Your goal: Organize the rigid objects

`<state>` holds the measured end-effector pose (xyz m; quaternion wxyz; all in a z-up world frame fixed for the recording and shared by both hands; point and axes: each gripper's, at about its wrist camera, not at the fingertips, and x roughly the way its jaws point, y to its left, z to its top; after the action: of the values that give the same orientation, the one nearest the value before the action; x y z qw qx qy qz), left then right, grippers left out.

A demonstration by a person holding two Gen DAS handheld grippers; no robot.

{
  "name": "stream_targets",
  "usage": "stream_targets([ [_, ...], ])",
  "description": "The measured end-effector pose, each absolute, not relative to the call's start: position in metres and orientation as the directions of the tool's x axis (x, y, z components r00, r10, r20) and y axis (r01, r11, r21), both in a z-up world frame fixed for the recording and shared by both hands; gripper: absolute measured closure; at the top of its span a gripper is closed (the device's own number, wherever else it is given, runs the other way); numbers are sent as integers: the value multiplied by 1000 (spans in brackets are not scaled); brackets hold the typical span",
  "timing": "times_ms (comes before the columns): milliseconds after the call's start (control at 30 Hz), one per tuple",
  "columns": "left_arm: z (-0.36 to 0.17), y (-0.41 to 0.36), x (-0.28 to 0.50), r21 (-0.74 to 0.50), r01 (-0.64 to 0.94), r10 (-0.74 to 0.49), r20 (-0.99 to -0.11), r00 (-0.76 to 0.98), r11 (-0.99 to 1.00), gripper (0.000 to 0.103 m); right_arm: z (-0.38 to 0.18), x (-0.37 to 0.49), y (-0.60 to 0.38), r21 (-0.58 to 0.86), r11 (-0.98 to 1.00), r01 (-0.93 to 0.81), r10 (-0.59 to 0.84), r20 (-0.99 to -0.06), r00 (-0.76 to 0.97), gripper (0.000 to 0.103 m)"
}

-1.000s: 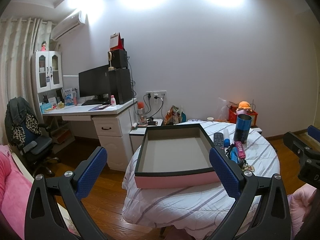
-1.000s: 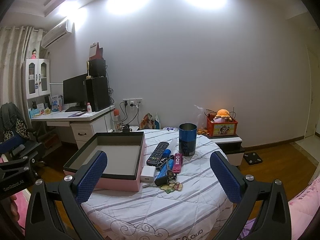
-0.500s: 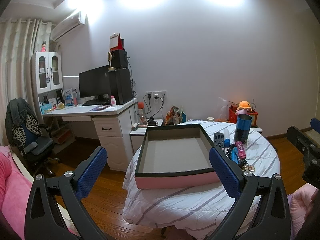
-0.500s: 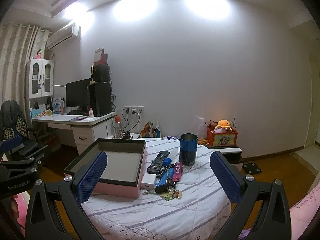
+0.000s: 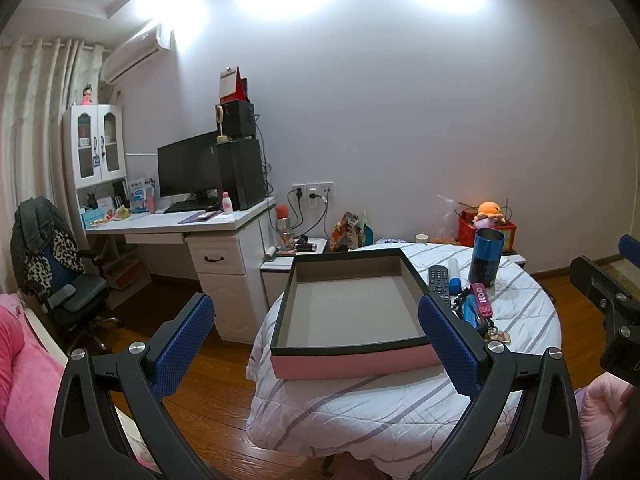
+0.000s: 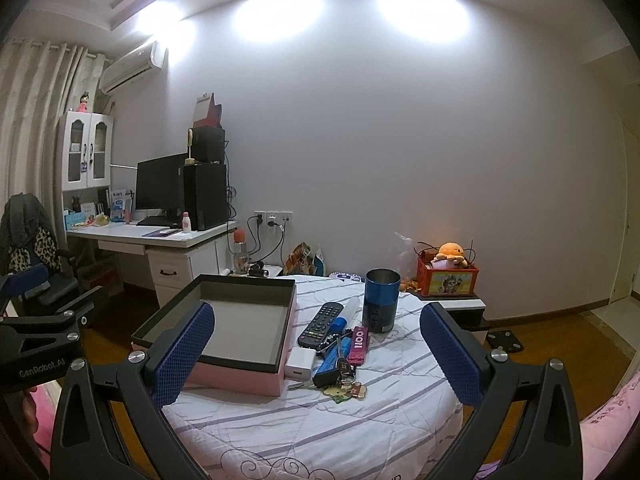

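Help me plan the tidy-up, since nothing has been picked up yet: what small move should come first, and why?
Probably bring the right gripper down toward the remote. Both grippers hang open and empty short of the table, the pink box holds nothing, and the remote lies just right of it at the edge of the clutter, with its long sides mostly free. The left gripper faces the box.

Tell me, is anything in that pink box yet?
Empty. The box shows only its bare grey floor in both views; the remote, cup and keys lie beside it on the table.
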<state>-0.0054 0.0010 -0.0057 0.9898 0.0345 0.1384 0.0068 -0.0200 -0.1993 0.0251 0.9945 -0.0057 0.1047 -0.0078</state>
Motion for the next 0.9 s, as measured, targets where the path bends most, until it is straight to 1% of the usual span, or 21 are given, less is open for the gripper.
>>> stream_targets([
  [900, -6, 10, -8, 78, -13, 36, -289, 957, 997, 0, 19, -19, -197, -16, 1000, 4, -8, -223, 975, 0],
])
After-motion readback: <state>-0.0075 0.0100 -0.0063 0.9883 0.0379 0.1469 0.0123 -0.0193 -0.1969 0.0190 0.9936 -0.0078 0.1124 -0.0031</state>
